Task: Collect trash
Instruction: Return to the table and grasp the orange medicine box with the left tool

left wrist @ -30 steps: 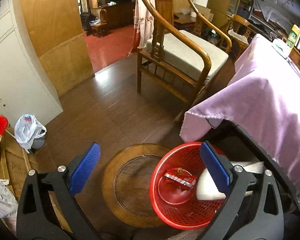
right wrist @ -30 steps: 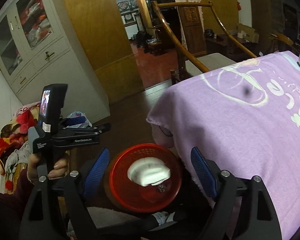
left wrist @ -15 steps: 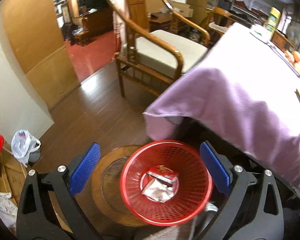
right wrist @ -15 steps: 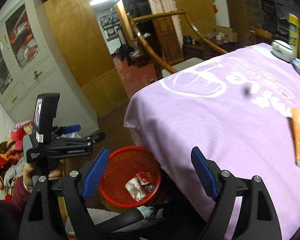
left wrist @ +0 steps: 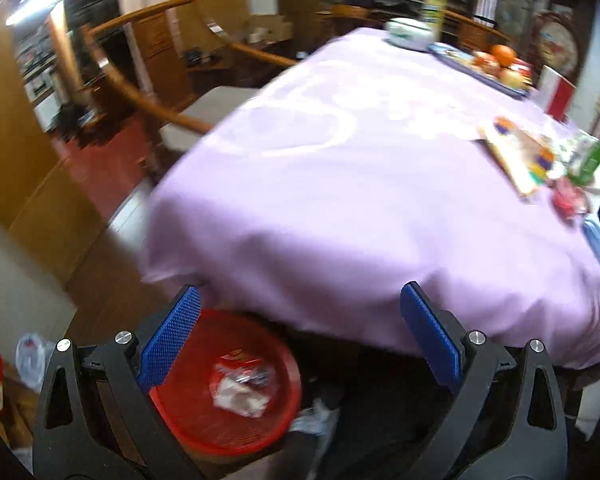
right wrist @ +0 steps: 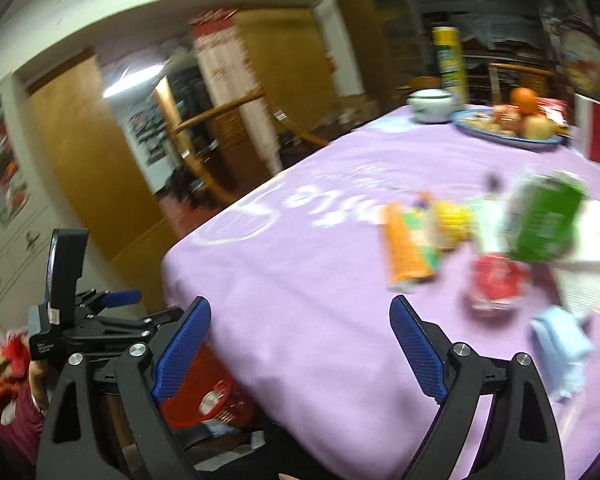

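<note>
Red bin [left wrist: 228, 392] on floor at my 7 o'clock, round, mesh-walled, upright, partly tucked under table edge. Inside: red wrapper [left wrist: 236, 362] over crumpled clear one [left wrist: 240, 396], both near bottom centre. On purple cloth at my 2 o'clock, trash cluster, blurred: orange packet [right wrist: 410, 246] lying flat, yellow wrapper [right wrist: 452, 220] just beside it, green carton [right wrist: 546, 220] tilted, red wrapper [right wrist: 496, 280] below carton, pale blue cloth-like piece [right wrist: 560, 344] nearest me, at 3 o'clock.

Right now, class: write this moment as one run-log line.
left gripper: open, empty | right gripper: open, empty | red basket: on floor, holds wrappers | trash on purple tablecloth: orange packet, green carton
</note>
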Demonstrator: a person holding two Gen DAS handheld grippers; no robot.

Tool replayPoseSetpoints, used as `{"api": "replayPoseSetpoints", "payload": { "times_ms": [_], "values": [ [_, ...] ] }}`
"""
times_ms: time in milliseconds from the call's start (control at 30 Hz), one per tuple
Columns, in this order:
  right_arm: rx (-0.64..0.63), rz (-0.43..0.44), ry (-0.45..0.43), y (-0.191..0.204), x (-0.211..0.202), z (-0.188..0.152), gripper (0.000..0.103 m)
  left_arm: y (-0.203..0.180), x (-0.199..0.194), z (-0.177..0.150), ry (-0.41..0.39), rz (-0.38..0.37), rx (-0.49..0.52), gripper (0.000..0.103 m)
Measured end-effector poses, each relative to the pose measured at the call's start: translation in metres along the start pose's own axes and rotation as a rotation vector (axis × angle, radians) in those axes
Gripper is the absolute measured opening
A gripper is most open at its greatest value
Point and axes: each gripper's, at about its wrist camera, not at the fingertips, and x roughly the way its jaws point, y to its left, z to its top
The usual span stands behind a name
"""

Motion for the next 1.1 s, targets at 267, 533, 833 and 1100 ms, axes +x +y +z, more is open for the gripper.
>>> {"api": "replayPoseSetpoints", "payload": {
  "times_ms": [267,533,833,1100],
  "values": [
    [0.115,-0.151,-0.1,-0.078,-0.039,-0.008,0.092,-0.099,0.025,0.046,0.009,-0.12,0.12,0.096],
    [0.186,-0.265,-0.144,-0.133,-0.051,-0.006,0.094,-0.175,0.051,0.092,0.024,-0.246,0.182,0.096],
    [0.231,-0.278,-0.119,-0.161,-0.038,-0.004,0.094,-0.204,0.096,0.128,0.062,-0.227,0.186,0.096],
    [0.21,-0.261,-0.109,-0.159,-0.031,-0.003,0.095,-0.132,0.098,0.119,0.075,-0.121,0.09,0.096]
  ]
}}
